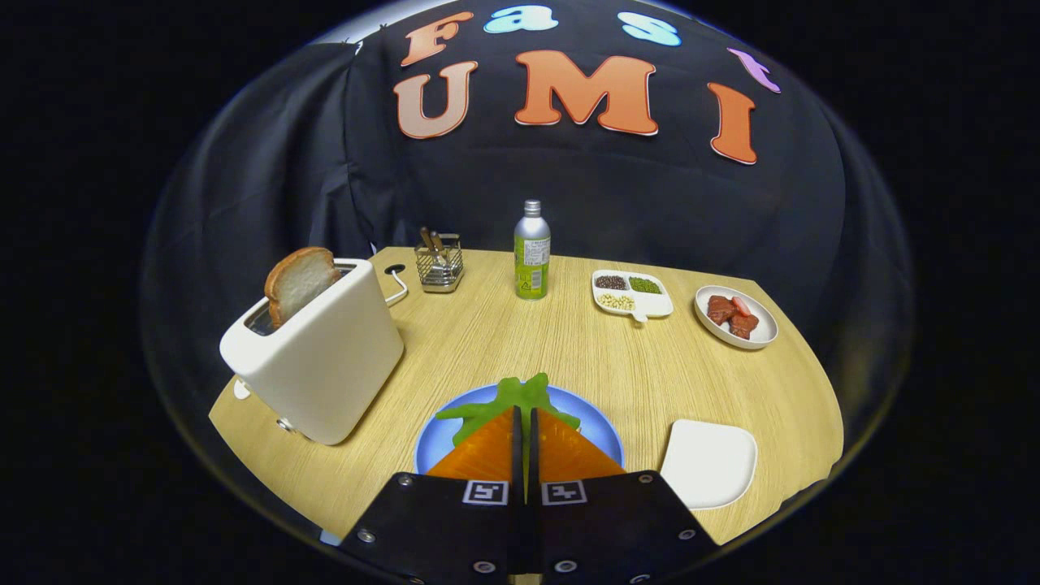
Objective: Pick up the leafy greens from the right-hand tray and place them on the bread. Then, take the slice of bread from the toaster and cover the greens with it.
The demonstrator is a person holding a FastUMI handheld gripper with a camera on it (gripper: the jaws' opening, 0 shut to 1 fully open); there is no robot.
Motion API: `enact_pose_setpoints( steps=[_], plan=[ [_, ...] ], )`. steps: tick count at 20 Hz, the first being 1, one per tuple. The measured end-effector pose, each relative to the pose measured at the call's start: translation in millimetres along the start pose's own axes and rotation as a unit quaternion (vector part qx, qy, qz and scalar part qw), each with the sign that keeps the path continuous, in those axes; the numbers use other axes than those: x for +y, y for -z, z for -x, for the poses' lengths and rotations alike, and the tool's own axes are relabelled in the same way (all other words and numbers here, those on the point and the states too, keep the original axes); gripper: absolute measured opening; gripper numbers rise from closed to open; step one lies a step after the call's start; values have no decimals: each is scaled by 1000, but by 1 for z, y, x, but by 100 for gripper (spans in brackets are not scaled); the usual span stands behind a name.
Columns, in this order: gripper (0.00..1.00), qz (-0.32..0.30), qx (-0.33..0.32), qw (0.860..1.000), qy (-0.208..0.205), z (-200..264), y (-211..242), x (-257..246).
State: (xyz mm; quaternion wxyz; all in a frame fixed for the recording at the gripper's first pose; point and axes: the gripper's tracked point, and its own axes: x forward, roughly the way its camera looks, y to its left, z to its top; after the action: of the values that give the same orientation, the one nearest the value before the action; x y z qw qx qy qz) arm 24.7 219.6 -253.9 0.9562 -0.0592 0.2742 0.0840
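Leafy greens [520,398] pinched between the orange fingers [487,451], gripper [525,422] clamped on them, jaws nearly together with a thin green strip in the slit. Held over the blue plate [605,435], leaves fanning out just past the fingertips. Bread on that plate hidden under the fingers, so probably directly below, though impossible to confirm. White square tray [709,463] to the right of the plate, now bare, greens already lifted from it.

Step in hand, by judgement: lowering and releasing the greens on the bread. Best done by descending straight down until the leaves rest flat, then opening wide before pulling back, so no leaf drags off with a pad. Worth centring over the plate, since the leaves lean toward its far side.

Bread slice [298,282] standing tilted in the slot of the white toaster [321,357], left of the plate, waiting for the second step. Green bottle [532,252], divided snack dish [632,294], plate of meat [735,317] and utensil holder [439,264] well beyond, out of the path.
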Motion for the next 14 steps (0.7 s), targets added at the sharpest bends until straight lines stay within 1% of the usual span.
enact_pose_setpoints(
  steps=[5, 10, 11, 12, 13, 14],
  plan=[
    [1, 2, 18, 1000, -2, -12, 16, 5],
    [3, 11, 33, 999, 15, -17, 27, -2],
    [7, 9, 31, 999, 12, -16, 25, -1],
    [8, 7, 26, 1000, 12, -16, 21, -2],
    [13, 9, 24, 1000, 16, -16, 20, -3],
    [20, 10, 23, 1000, 19, -13, 18, -4]
  ],
)
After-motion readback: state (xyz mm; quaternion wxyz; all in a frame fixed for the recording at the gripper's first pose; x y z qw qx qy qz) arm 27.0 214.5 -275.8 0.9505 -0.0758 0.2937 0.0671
